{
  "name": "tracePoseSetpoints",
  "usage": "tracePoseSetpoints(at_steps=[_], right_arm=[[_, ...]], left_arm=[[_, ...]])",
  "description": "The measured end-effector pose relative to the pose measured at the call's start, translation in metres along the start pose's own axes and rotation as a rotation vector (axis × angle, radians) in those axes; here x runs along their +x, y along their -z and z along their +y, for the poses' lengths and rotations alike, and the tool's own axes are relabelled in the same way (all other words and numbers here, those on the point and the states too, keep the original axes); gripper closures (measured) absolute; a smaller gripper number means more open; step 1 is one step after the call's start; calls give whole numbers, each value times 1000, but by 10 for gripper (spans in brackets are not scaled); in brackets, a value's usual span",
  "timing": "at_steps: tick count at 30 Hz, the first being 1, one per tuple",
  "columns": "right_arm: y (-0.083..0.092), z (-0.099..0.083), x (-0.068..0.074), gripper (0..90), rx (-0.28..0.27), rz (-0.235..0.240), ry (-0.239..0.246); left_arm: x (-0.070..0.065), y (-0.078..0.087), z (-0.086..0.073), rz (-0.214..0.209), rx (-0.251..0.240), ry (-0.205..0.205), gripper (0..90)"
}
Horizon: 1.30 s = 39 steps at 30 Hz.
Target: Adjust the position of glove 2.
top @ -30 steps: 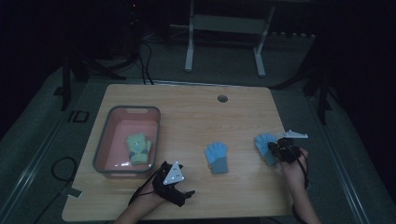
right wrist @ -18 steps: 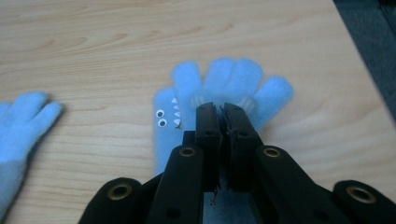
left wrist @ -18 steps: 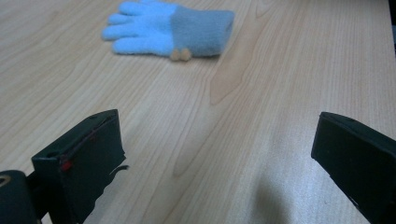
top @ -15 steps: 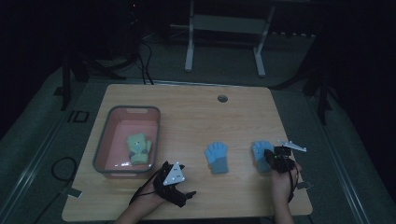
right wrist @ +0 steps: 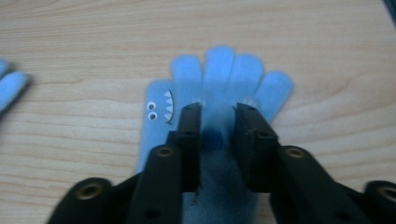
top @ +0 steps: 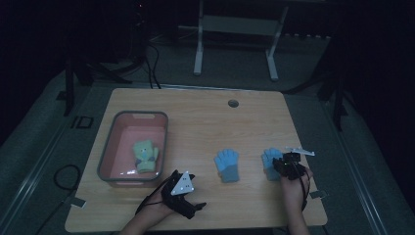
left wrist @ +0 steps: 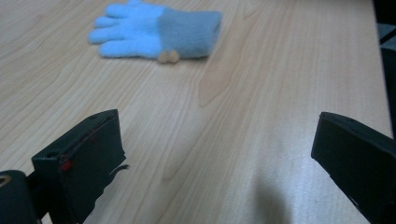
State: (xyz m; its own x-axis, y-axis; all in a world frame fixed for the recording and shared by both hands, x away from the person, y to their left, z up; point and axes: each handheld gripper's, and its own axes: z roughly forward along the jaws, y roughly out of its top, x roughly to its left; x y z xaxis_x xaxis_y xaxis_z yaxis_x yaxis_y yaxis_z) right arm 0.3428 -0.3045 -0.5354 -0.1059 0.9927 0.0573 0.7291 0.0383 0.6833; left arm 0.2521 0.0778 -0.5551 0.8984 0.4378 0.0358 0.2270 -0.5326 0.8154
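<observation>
Progress: we judge one of three done, with the green knitted glove (top: 145, 155) lying in the grey-rimmed pink plastic bin (top: 108, 147). The right gripper (right wrist: 217, 112), jaws just opening, straddles the light-blue knitted monster-face glove (right wrist: 243, 74) directly beneath it, unclamped. The left gripper (left wrist: 210, 154) rests released; the second light-blue knitted glove (left wrist: 156, 30) lies ahead of it.

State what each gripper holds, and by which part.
Nothing is held. The right gripper, jaws just opening, straddles the blue glove's palm; the left gripper stands open over bare table.
</observation>
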Motion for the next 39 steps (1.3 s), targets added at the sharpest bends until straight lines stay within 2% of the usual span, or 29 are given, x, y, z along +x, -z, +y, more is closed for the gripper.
tracePoseSetpoints(at_steps=[1, 3, 4, 6, 7, 8, 9, 10, 11, 12, 13, 15, 16, 19, 20, 24, 26, 28, 31, 34, 36, 38, 39], right_arm=[[4, 4, -2, 628, -9, 3, 38], [6, 5, -4, 619, -18, 21, 52], [11, 9, -8, 607, -17, 34, 86], [11, 9, -8, 607, -17, 34, 86], [17, 13, -13, 604, -27, 92, 153], [17, 13, -13, 604, -27, 92, 153], [20, 15, -16, 606, -46, 170, 235], [20, 15, -16, 606, -46, 170, 235], [20, 16, -16, 621, -44, 180, 278], [21, 19, -18, 646, -63, 239, 362], [20, 19, -19, 650, -63, 283, 376], [19, 20, -19, 654, -55, 296, 390], [14, 19, -19, 674, -38, 297, 420], [12, 17, -20, 681, -35, 302, 423], [7, 13, -21, 683, -19, 289, 429], [4, 7, -25, 682, -18, 278, 424], [0, 2, -30, 668, -7, 249, 431], [-6, -3, -31, 653, 9, 239, 444], [-7, -6, -32, 671, -11, 250, 430], [-7, -8, -31, 809, -11, 251, 398], [-6, -7, -29, 832, -6, 240, 402], [-5, -5, -23, 859, 5, 202, 418], [-4, -4, -22, 863, 0, 199, 410]], left_arm=[[0, 0, 0, 0, 5, 0, 25], [0, 0, -1, 0, 7, 0, 25], [0, -1, -1, 0, 9, 1, 25], [0, -1, -1, 2, 11, 0, 25], [0, -2, -1, 4, 16, -3, 25], [0, -2, -1, 4, 17, -4, 25], [0, -2, -1, 2, 15, -5, 25], [0, -2, -1, 2, 15, -5, 25], [0, -1, -1, -5, 11, -4, 25], [1, -1, -2, -13, 3, 0, 25], [1, -1, -2, -9, 8, -1, 25], [1, -1, -2, -6, 10, -3, 25], [1, -1, -2, -7, 10, -2, 25], [1, -1, -2, -4, 10, -5, 25], [1, -1, -3, -4, 10, -3, 25], [1, -1, -3, -3, 13, -5, 25], [0, -1, -3, -3, 13, -8, 25], [0, 0, -3, -3, 13, -8, 25], [1, -1, -3, -3, 15, -8, 25], [0, -2, -4, -4, 20, -13, 25], [0, -3, -4, -5, 22, -15, 25], [0, -2, -3, -3, 18, -12, 25], [0, -2, -3, -2, 18, -12, 25]])
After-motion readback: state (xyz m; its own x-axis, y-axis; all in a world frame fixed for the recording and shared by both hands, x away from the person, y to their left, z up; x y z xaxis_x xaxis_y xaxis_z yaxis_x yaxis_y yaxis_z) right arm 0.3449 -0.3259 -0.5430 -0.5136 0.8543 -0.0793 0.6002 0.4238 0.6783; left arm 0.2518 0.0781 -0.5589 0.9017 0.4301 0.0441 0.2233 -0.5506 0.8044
